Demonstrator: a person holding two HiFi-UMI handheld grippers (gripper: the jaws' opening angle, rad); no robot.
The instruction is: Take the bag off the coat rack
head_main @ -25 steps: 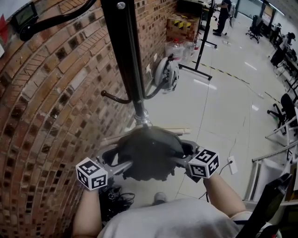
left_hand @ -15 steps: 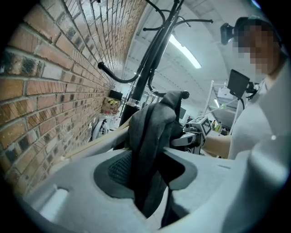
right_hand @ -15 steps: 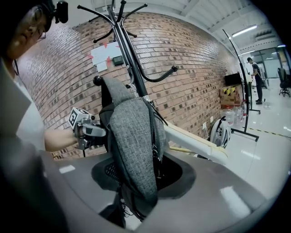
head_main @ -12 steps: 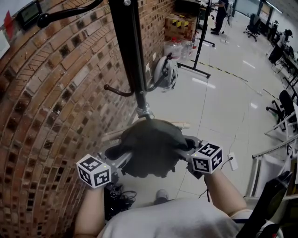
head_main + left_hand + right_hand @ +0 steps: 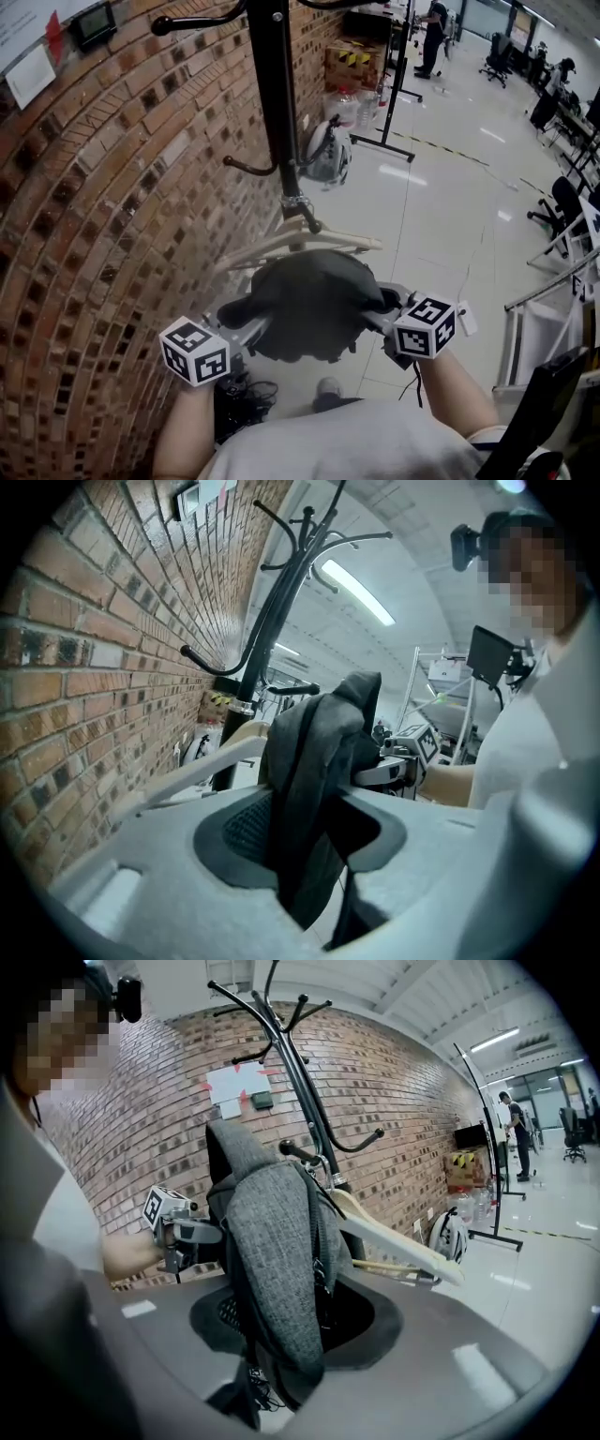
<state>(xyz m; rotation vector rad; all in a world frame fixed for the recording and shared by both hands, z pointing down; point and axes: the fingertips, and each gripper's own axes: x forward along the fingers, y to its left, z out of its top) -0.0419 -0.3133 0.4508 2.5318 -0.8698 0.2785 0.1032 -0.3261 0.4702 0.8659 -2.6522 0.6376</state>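
Head view: dark grey bag (image 5: 309,305) sits lower centre of frame, carried between the two grippers, in front of and below the black pole of the coat rack (image 5: 279,112). Left gripper (image 5: 314,832) is on the bag's left flank, right gripper (image 5: 300,1321) on its right flank. Both marker cubes stick out toward the person.

Left gripper view: fingers (image 5: 234,827) narrowed onto a fold of the bag's fabric. The cloth fills the gap and hangs below it. Grip is on.

Right gripper view: fingers (image 5: 225,1312) likewise narrowed on a thick fold of grey woven fabric with a zip line running down it. Held. The bag's top handle stands upright, upper left of centre, in front of the rack's curved hooks. Whether any strap touches a hook: cannot tell.

Surroundings, head view:
- Pale wooden hanger (image 5: 300,246) just behind the bag's top, mid-frame, by the lower part of the pole.
- Brick wall (image 5: 103,216) fills the left half.
- White and grey helmet-like item (image 5: 328,155) beyond the pole, above centre.
- Dark cables (image 5: 246,398) tangled on the floor, lower left, beneath the bag.
- Pale tiled floor (image 5: 441,216) across the right half.
- Water bottles (image 5: 361,101) and a cardboard box (image 5: 352,61) with yellow-black tape, upper centre.
- A person (image 5: 433,33) stands far off at the top edge.
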